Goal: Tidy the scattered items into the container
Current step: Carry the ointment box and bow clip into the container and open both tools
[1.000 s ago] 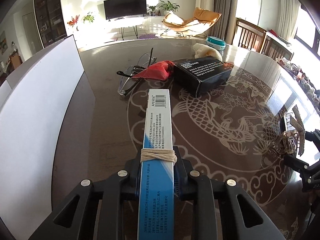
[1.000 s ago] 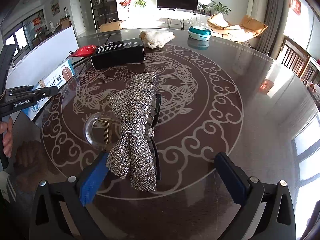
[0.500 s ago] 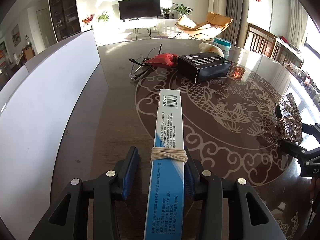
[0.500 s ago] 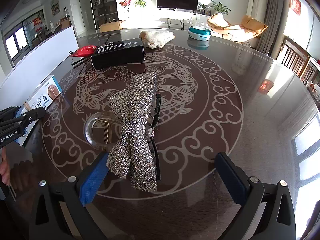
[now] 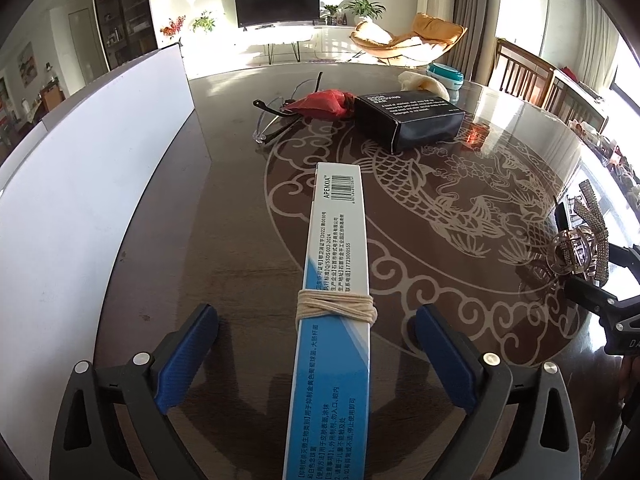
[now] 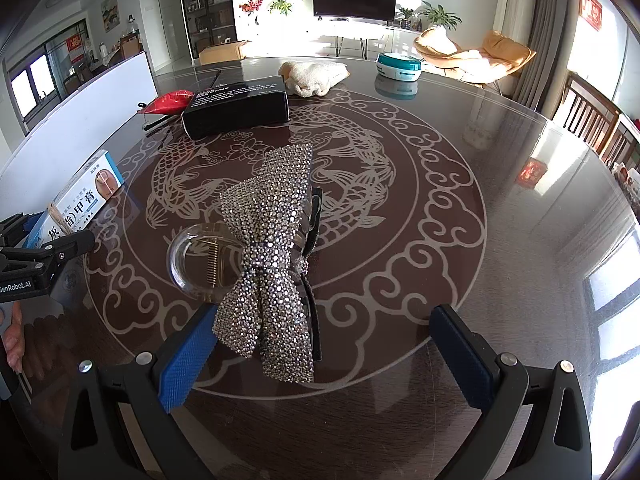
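Blue-and-white cardboard carton with a band of pale string around it (image 5: 334,308) lies on the dark glossy desk (image 5: 240,240) between the pads of the left tool (image 5: 316,344), long axis running straight ahead along the fingers. Left tool is wide, both blue pads clear of the carton's sides — nothing gripped. Tall white-walled container (image 5: 92,184) stands just to the left of carton and tool; its inside is hidden, contents cannot be told.

Rhinestone-covered bow hair clip with a clear plastic claw (image 6: 272,248) sits between the pads of the right tool (image 6: 324,348), long axis also roughly ahead, nearer the left pad; whether that pad touches it I cannot tell. Right tool is wide as well, holding nothing.

Further out: matte black rectangular box (image 6: 236,106), red cloth pouch (image 5: 324,104), clear-lensed spectacles (image 5: 276,120) — all closer to the left tool's side. Judgement: left arm is nearer the container.
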`<action>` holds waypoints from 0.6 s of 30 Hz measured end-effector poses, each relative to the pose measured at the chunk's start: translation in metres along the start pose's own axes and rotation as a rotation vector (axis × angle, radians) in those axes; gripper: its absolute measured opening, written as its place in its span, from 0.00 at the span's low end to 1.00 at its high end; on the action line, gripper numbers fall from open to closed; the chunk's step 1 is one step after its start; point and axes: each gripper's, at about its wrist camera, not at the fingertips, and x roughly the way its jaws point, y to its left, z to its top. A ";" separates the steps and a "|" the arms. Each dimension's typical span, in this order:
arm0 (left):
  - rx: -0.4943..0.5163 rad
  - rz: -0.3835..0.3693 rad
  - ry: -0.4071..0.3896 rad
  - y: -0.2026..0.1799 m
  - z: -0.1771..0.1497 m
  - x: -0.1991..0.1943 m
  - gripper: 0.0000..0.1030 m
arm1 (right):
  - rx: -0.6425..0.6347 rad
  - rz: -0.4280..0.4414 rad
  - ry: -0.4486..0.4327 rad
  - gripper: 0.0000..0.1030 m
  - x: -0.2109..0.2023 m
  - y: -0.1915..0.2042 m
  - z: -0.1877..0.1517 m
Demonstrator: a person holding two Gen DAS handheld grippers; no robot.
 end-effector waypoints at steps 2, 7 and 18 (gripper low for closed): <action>-0.001 -0.001 0.001 0.001 -0.001 0.000 1.00 | 0.000 0.000 0.000 1.00 0.000 0.000 0.000; -0.003 -0.006 0.000 0.002 -0.003 -0.001 1.00 | 0.001 0.001 0.001 1.00 0.000 0.000 0.000; 0.065 -0.054 -0.013 -0.009 -0.003 -0.009 0.77 | 0.013 0.057 -0.049 1.00 -0.003 0.010 0.010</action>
